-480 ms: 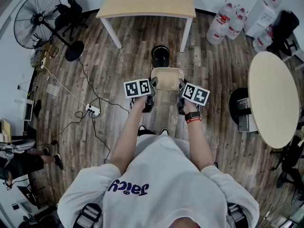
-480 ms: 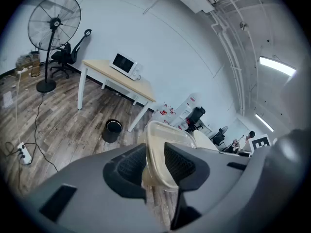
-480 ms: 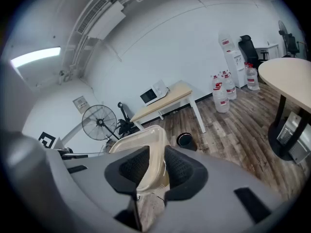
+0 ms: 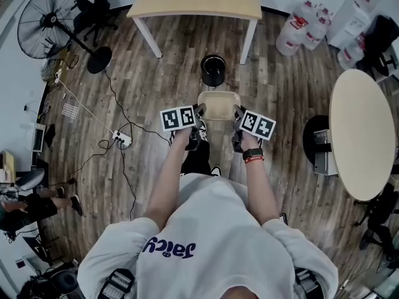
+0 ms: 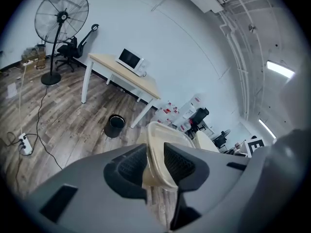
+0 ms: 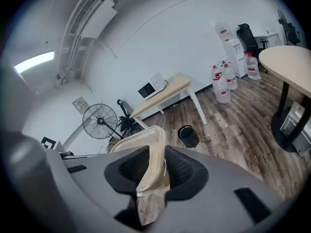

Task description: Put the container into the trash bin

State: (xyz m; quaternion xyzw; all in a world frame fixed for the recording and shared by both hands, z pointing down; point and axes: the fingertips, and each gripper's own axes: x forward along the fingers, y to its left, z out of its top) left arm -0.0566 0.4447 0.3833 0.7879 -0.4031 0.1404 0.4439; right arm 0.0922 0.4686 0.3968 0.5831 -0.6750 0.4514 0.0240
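Note:
A shallow beige container [image 4: 219,104] hangs in the air in front of me, carried level between both grippers. My left gripper [image 4: 199,111] is shut on its left rim, and in the left gripper view the rim [image 5: 156,159] is pinched between the two dark pads. My right gripper [image 4: 237,112] is shut on the opposite rim, which shows between its pads [image 6: 151,171] in the right gripper view. The black round trash bin [image 4: 213,70] stands on the wood floor just beyond the container, seen too as the bin [image 5: 115,126] in the left gripper view and the bin [image 6: 188,136] in the right gripper view.
A wooden table [image 4: 196,5] with a microwave stands behind the bin, its white leg [image 4: 250,40] close to it. A floor fan [image 4: 48,20] and cables with a power strip [image 4: 122,139] lie left. Water bottles [image 4: 298,27] and a round table [image 4: 361,129] are right.
I have stepped forward: the bin and table sit slightly nearer and lower in the head view, and one foot has moved under me. Both grippers still hold the container as before.

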